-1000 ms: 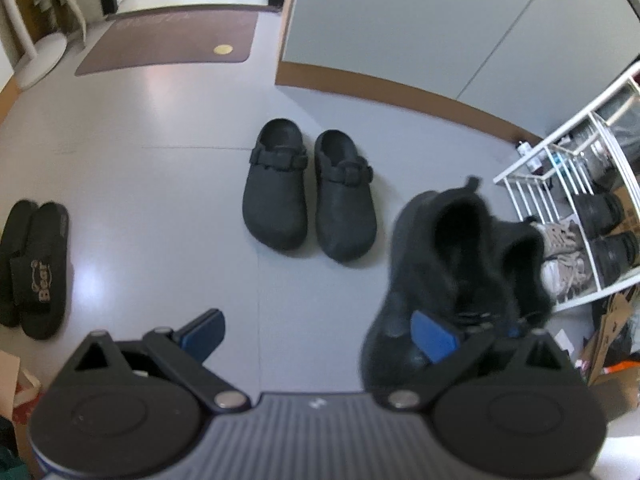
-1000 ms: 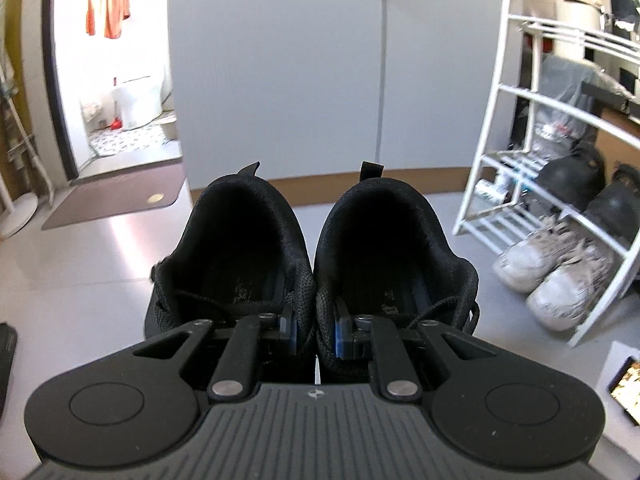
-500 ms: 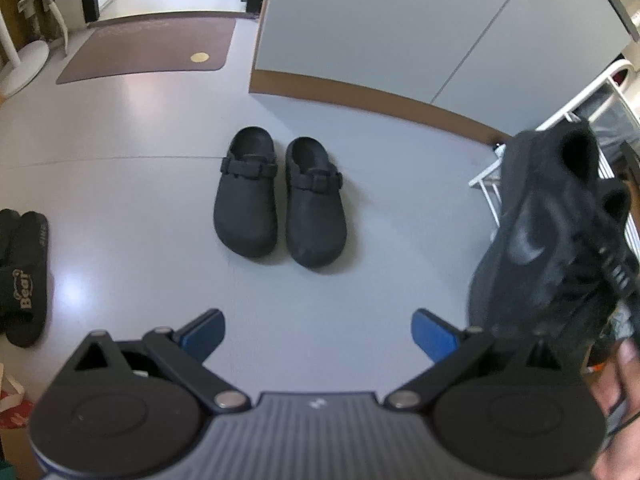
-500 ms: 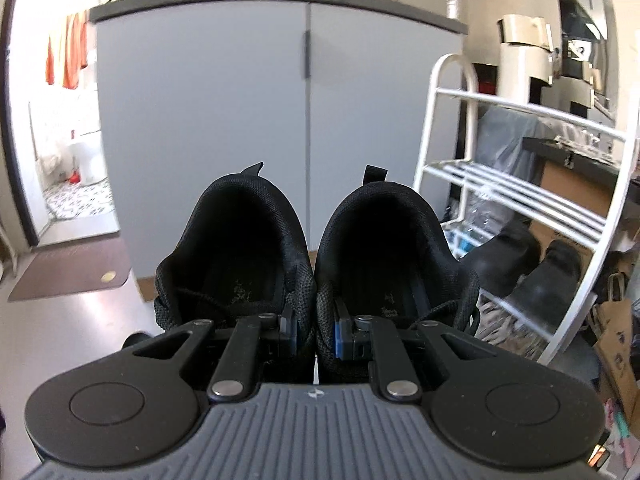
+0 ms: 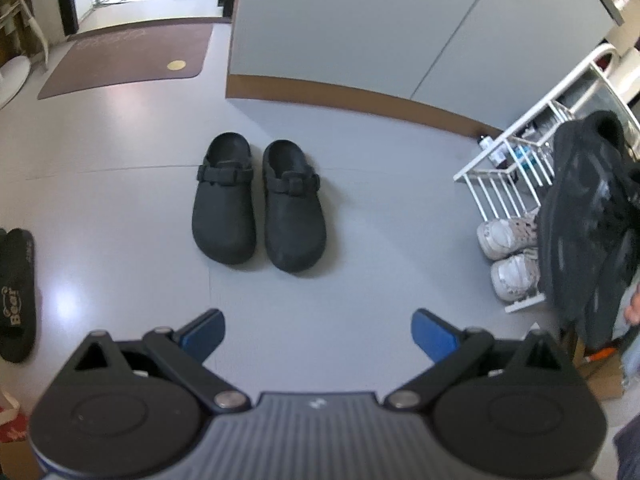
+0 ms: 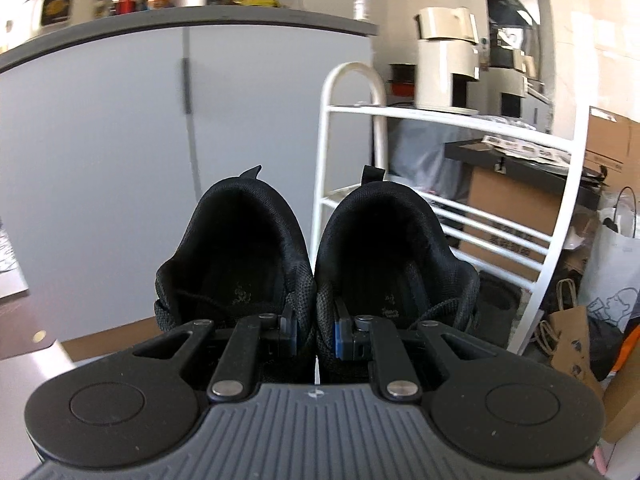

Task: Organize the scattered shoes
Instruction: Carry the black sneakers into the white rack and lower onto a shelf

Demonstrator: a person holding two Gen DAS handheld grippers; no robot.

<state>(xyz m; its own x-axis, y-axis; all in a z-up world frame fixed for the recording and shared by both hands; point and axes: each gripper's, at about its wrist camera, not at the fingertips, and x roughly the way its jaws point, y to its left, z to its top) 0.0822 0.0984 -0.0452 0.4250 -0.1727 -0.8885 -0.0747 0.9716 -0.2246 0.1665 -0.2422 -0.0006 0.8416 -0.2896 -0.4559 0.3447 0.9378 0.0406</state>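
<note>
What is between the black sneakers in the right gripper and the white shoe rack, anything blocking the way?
Nothing visible blocks the way. The right gripper holds the black sneakers by their inner collars, in the air before the white shoe rack. Its middle shelf looks bare; white sneakers sit on the lowest shelf.

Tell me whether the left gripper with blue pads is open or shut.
Open. The left gripper has its blue pads spread wide apart with only grey floor between them; nothing is held.
</note>
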